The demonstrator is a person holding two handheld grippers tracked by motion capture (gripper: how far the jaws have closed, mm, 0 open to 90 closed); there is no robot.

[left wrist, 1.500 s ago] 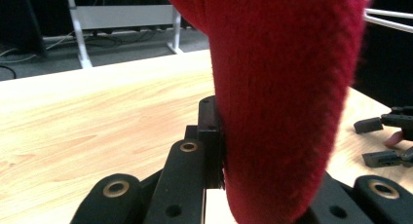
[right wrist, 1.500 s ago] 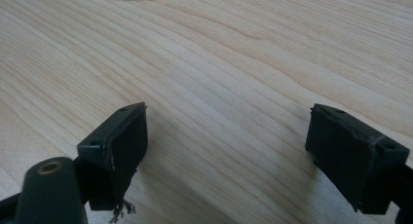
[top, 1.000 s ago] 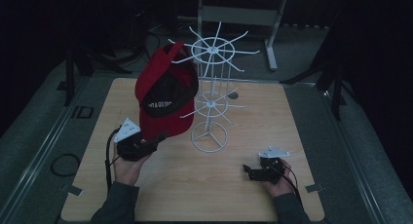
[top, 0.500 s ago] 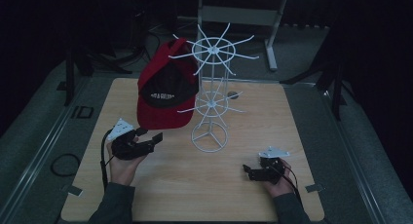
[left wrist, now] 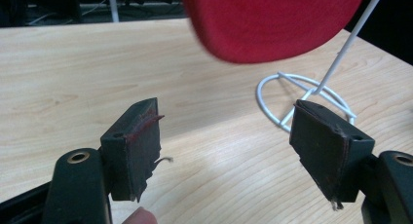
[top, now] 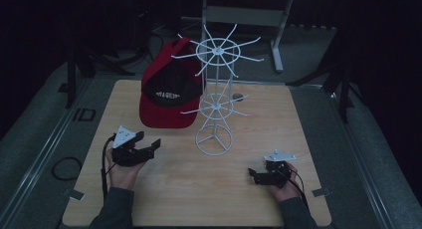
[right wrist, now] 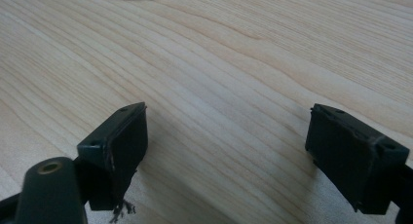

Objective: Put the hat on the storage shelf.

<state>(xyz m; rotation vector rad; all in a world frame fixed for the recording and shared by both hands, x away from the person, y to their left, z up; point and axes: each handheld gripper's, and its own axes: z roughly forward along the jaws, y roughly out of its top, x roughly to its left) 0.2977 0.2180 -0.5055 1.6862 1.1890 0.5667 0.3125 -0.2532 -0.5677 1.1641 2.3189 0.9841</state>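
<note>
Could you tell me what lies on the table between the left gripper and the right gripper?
Nothing: in the high view, bare wooden table separates the left gripper from the right gripper. The white wire rack's ring base sits farther back.

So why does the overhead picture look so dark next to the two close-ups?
High view: dim and grainy, surroundings nearly black, only the table lit. Left gripper view: bright, but the red cap is blurred at the top. Right gripper view: bright, wood grain sharp, soft shadows beneath the tool.
</note>
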